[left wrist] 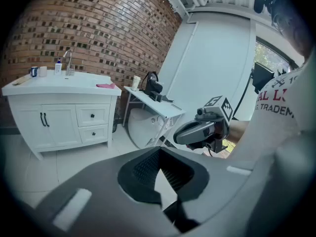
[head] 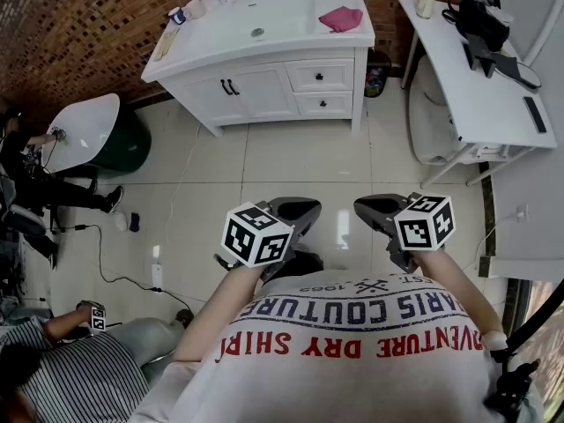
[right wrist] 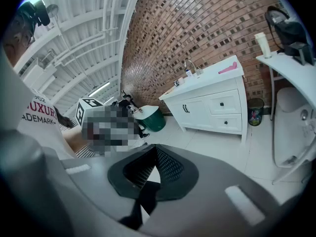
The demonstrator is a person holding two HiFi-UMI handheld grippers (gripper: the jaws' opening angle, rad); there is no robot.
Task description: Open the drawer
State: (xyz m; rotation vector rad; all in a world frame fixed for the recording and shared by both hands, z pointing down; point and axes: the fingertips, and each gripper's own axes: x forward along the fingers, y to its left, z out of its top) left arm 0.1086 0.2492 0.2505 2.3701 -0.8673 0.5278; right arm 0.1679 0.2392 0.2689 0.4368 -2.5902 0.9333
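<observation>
Head view: I am holding the left gripper (head: pixel 298 210) and the right gripper (head: pixel 377 206) side by side in front of my chest, both pointing forward and down over the white tiled floor (head: pixel 291 161).

Left gripper view: the jaws are sitting closed, tips meeting, with nothing between them. Right gripper view: same condition - jaws pressed together, carrying nothing.

The white vanity cabinet (head: pixel 204 97) is standing against the brick wall (head: pixel 88 16), well apart from both grippers. At its right end, beside the double doors (head: pixel 260 91), the upper drawer (head: pixel 321 75) is sitting directly above the lower drawer (head: pixel 322 104), each carrying one dark knob. Both drawer fronts are lying flush with the cabinet face - both are closed.

A pink cloth (head: pixel 341 18) is lying on the countertop (head: pixel 198 38), to the right of the basin (head: pixel 273 16). A white side table (head: pixel 480 95) is standing to the right of the cabinet, with a dark object resting on its far end.
</observation>
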